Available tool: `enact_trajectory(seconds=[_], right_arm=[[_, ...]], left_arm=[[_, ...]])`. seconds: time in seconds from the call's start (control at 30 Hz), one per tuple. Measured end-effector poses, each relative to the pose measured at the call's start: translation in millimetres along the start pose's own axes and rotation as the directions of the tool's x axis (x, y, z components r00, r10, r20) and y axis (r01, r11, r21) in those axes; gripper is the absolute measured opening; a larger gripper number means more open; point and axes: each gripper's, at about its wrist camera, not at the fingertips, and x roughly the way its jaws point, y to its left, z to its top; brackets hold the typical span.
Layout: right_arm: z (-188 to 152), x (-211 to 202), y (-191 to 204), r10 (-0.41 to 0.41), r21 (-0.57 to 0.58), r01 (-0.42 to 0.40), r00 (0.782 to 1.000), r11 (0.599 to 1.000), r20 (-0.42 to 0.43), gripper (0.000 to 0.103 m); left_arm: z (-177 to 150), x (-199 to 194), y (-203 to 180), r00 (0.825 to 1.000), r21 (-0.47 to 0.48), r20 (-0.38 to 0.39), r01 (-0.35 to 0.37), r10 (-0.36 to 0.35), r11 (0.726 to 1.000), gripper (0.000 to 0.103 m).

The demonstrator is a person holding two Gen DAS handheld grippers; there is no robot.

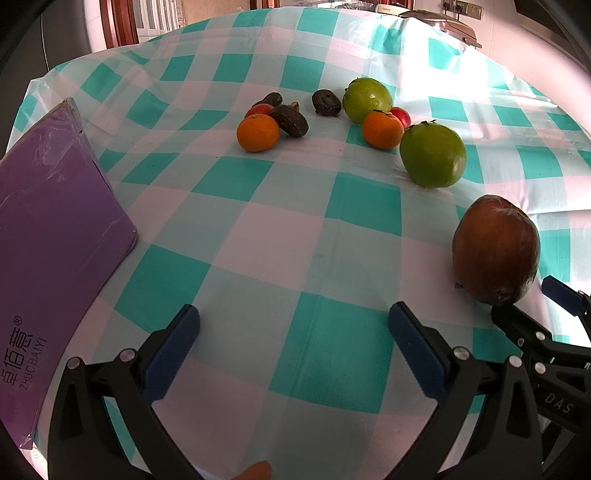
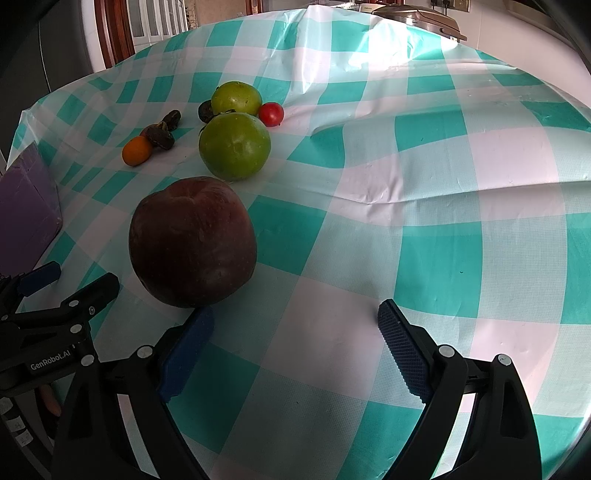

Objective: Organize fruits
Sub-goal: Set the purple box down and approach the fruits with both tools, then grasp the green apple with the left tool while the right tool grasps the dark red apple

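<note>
A large dark red apple (image 2: 192, 242) lies on the checked cloth just ahead of my right gripper (image 2: 295, 321), touching or nearly touching its left fingertip; it also shows in the left wrist view (image 1: 495, 249). My right gripper is open and empty. My left gripper (image 1: 293, 319) is open and empty over bare cloth. Further back lie two green fruits (image 1: 432, 155) (image 1: 367, 99), two oranges (image 1: 258, 133) (image 1: 382, 130), two small red tomatoes (image 1: 402, 116) (image 1: 260, 109) and dark wrinkled fruits (image 1: 290, 120).
A purple box (image 1: 51, 236) with white lettering lies on the left of the table. The teal and white checked tablecloth (image 1: 280, 229) is wrinkled near the fruit. A metal appliance (image 2: 421, 18) stands at the far edge.
</note>
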Motion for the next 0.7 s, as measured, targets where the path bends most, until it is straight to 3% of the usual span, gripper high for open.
enact_trajectory(seconds=[0.43, 0.7], right_arm=[[-2.8, -3.0, 2.1, -0.004, 0.0, 0.004, 1.0, 1.0, -0.003, 0.087], [-4.0, -5.2, 27.7, 0.012, -0.043, -0.013, 1.0, 0.999, -0.01, 0.087]], left_arm=[[0.0, 0.2, 0.1, 1.0, 0.003, 0.0, 0.004, -0.004, 1.0, 0.102], [12.3, 9.4, 20.8, 0.991, 0.189, -0.031, 0.136, -0.132, 0.972, 0.102]])
